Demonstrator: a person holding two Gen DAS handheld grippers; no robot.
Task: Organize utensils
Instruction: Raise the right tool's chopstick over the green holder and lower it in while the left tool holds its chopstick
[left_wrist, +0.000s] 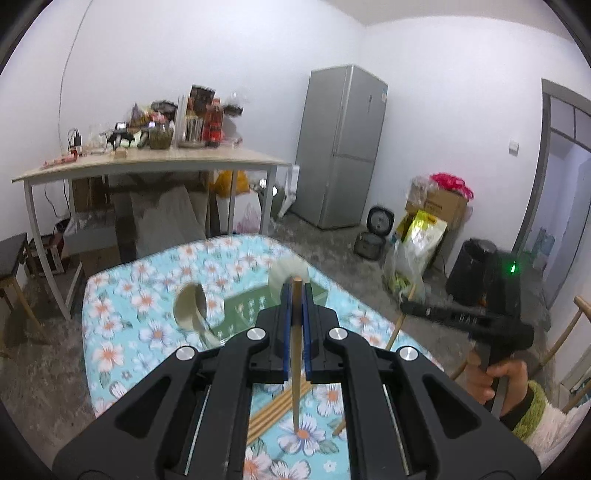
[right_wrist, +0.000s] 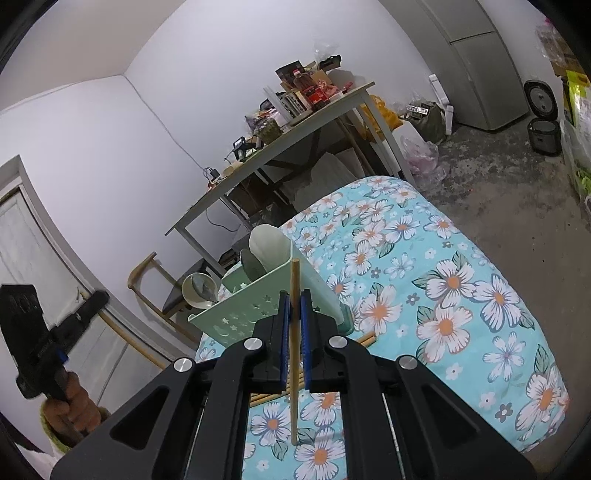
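While each chopstick (left_wrist: 296, 347) stands upright, pinched between blue pads, the left hand-held gripper (left_wrist: 296, 295) and the right hand-held gripper (right_wrist: 294, 299) each clench one above the floral counter (right_wrist: 443, 295). More chopsticks (left_wrist: 273, 413) lie below; beyond stands a green utensil basket (right_wrist: 236, 314).

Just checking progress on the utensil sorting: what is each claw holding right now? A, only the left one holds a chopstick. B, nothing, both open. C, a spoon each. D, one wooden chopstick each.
D: the left claw pinches one wooden chopstick, and the right claw pinches another chopstick, above the floral tablecloth.
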